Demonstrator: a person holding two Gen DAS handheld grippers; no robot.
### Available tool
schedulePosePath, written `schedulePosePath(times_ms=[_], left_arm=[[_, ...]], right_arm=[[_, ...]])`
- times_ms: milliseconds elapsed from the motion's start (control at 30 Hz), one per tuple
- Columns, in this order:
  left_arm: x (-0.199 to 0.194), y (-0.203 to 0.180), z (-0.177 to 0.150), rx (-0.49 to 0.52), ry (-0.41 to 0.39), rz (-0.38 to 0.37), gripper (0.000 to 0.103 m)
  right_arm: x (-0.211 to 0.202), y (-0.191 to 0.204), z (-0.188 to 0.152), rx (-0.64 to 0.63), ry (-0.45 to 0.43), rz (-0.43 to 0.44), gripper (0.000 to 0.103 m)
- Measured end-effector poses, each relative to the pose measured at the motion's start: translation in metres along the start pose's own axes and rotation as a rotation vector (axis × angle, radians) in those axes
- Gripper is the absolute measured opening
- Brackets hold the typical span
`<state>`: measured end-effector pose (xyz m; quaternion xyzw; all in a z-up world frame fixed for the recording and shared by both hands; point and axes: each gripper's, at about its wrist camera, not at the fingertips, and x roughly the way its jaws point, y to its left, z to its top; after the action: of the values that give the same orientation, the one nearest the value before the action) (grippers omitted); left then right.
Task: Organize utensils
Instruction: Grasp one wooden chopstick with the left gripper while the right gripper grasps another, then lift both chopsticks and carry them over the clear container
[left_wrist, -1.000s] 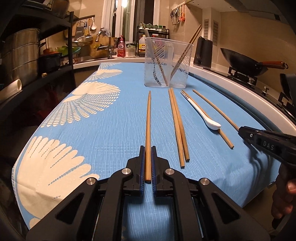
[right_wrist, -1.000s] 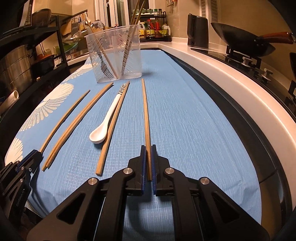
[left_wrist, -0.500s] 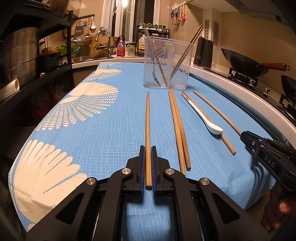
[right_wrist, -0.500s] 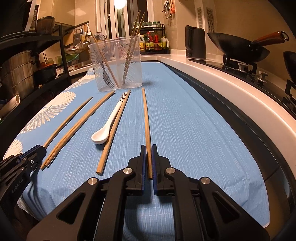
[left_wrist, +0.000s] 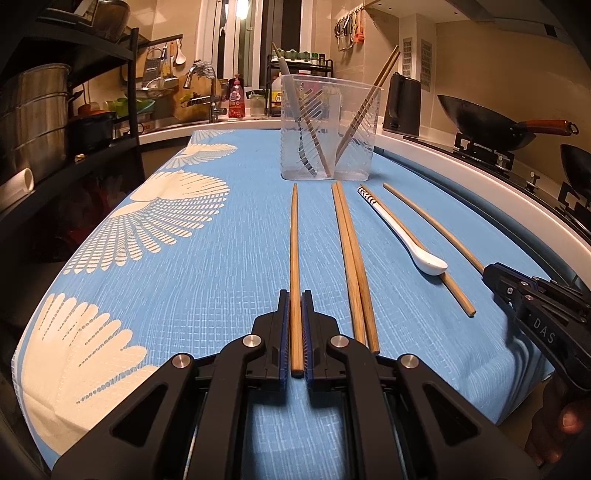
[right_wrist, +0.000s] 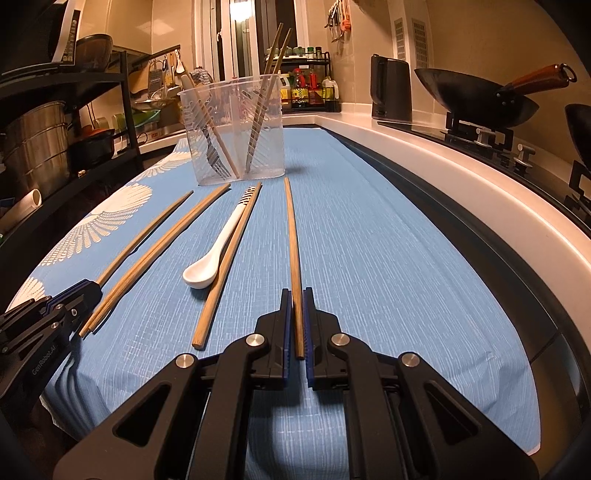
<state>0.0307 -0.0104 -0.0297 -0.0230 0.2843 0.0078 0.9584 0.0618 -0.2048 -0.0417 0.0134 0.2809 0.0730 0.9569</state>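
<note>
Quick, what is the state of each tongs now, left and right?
Left tongs: closed on a chopstick.
Right tongs: nearly closed around another chopstick; firm grip cannot be told.

Warm-lit kitchen, black shelving (left_wrist: 74, 122) left, window (left_wrist: 240, 48) behind
</note>
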Motion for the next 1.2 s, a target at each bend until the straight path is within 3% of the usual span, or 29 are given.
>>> schedulePosePath(times_ms=[767, 1200], left_arm=[[0.001, 0.001, 0.004, 0.01, 0.019, -0.011, 0.006], [-0.049, 0.012, 0.044, 0.016, -0.112, -0.016, 0.006]], right_arm=[[0.001, -0.005, 0.009, 0.029, 0.039, 0.029, 0.005], [-0.054, 0.001, 0.056, -0.009, -0.092, 0.04, 0.005]])
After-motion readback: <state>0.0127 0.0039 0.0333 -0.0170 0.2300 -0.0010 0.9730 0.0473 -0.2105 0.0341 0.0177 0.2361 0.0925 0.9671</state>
